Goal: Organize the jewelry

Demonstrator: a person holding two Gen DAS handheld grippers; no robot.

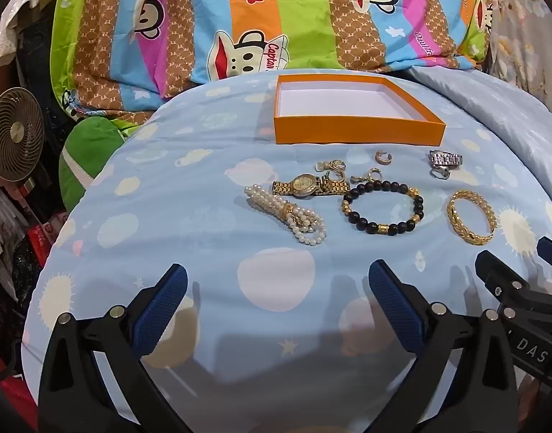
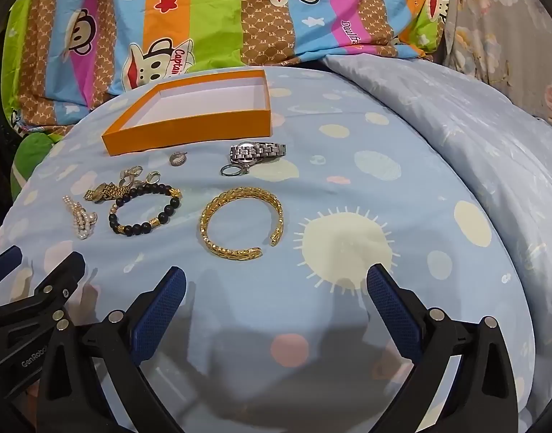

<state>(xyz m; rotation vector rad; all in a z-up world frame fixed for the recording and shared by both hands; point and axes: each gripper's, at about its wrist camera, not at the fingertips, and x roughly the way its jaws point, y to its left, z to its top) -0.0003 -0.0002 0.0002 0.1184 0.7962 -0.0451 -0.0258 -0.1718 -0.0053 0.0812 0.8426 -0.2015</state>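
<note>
Both grippers hover low over the near part of the blue bedsheet [image 1: 189, 187], angled down toward the jewelry. Left gripper [image 1: 277, 283]: jaws spread wide, nothing between them. Right gripper [image 2: 276, 283]: same, wide and empty.

Orange box [image 1: 351, 131] sits at the far side, lid off, white inside bare; likely the destination, so nothing seems sorted yet. Jewelry lies loose on the sheet just near of the box, spread apart, probably so each piece can be pinched singly.

- pearl bracelet [image 1: 288, 216], leftmost
- gold watch [image 1: 305, 184], far of the pearls
- black bead bracelet [image 1: 382, 211], centre
- gold bangle [image 2: 241, 223], closest to the right gripper, its gap facing near-right
- silver watch [image 2: 258, 151], far right, touching a ring [image 2: 228, 170]

Small rings [image 1: 335, 167] cluster by the gold watch; count and type hard to make out. A lone ring [image 1: 381, 157] lies near the box. The patterned quilt [image 1: 222, 18] is cut off at the frame edge.
</note>
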